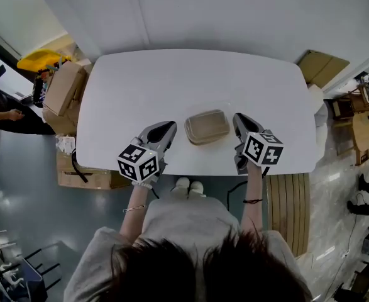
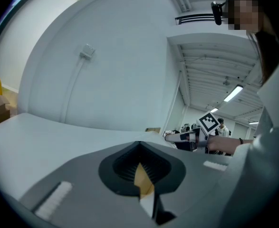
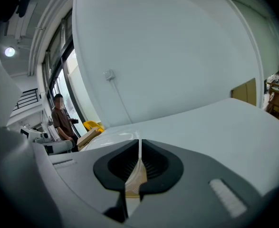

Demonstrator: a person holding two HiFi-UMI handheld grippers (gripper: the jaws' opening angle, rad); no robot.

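One tan container (image 1: 207, 126) under a clear lid is set near the front edge of the white table (image 1: 171, 74), about midway along it. It is flanked just beside by the left gripper (image 1: 167, 128) and the right gripper (image 1: 239, 119). Both pairs of jaws are pressed together, with only a slit left between.

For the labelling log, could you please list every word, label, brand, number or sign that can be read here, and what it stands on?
None can be read.
On the left gripper and right gripper, the cubes bear black-and-white square patterns only, no characters.
On the container, no label shows.
On the cardboard boxes, any print is too small to read.
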